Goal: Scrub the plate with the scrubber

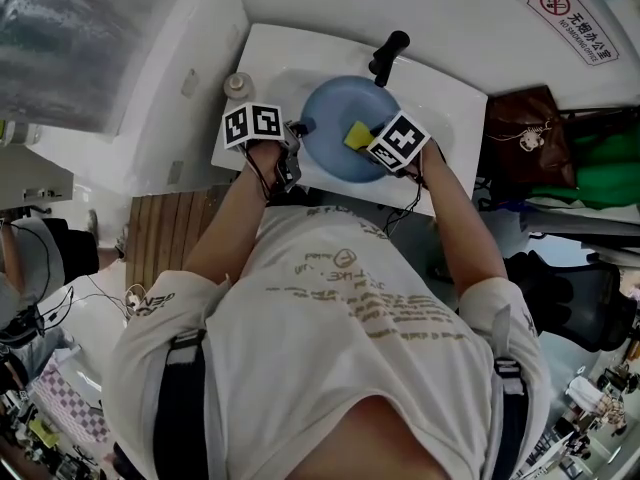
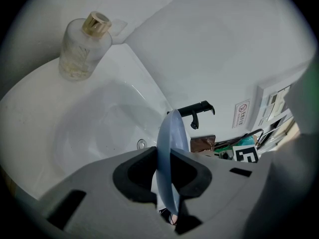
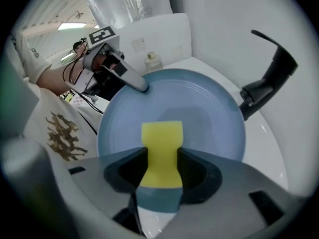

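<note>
A light blue plate is held over a white sink. My left gripper is shut on the plate's left rim; in the left gripper view the plate stands edge-on between the pads. My right gripper is shut on a yellow scrubber, which rests on the plate's face. In the right gripper view the scrubber is squeezed between the jaws in front of the plate, and the left gripper pinches the rim at upper left.
A black faucet stands behind the sink, right of the plate in the right gripper view as the faucet. A clear bottle with a gold cap stands on the sink's corner. A brown bag sits right of the sink.
</note>
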Motion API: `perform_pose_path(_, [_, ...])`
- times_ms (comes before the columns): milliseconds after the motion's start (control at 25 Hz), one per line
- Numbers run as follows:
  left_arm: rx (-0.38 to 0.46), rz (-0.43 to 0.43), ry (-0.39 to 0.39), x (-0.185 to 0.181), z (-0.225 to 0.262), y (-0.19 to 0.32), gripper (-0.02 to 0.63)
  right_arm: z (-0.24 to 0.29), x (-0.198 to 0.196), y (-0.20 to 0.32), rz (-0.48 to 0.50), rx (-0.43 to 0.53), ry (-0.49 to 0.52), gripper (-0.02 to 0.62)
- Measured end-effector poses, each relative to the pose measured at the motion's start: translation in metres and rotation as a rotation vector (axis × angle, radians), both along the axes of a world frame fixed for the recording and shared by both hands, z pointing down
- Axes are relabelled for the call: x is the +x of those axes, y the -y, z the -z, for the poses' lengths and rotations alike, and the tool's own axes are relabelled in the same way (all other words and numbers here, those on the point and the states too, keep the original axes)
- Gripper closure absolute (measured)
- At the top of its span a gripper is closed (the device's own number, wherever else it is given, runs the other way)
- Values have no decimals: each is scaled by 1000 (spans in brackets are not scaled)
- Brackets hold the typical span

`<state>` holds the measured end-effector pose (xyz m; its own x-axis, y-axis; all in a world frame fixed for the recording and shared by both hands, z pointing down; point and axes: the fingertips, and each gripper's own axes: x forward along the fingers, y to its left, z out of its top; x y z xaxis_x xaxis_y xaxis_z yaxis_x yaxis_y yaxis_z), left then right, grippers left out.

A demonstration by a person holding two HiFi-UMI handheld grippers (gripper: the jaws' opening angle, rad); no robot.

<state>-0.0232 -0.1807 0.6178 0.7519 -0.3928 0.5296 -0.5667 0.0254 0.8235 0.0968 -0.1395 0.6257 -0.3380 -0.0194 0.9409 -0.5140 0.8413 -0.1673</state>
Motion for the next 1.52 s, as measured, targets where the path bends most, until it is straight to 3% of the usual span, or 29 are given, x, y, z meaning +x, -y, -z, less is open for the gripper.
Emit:
perform_pose_path(320, [8,-53,-19,2,3,-6,545,0,32,48,-144,122,-93,401])
perform_pose_path(560, [20,-93,-27,7,7,-8,543,4,38,72,-239,104,-51,402])
perform_pose_path(760, [18,-115,-17,8,5,-10,543,4,21,76,-167,132,-84,402])
perform_pose_path(1040, [18,-125,-8,6,4,-11,543,8,-16,62,-73,111,-46,402])
perform_pose_path(1520, [22,-88,-5,3,3,-5,543,13,-60,-7,246,61,-49,402])
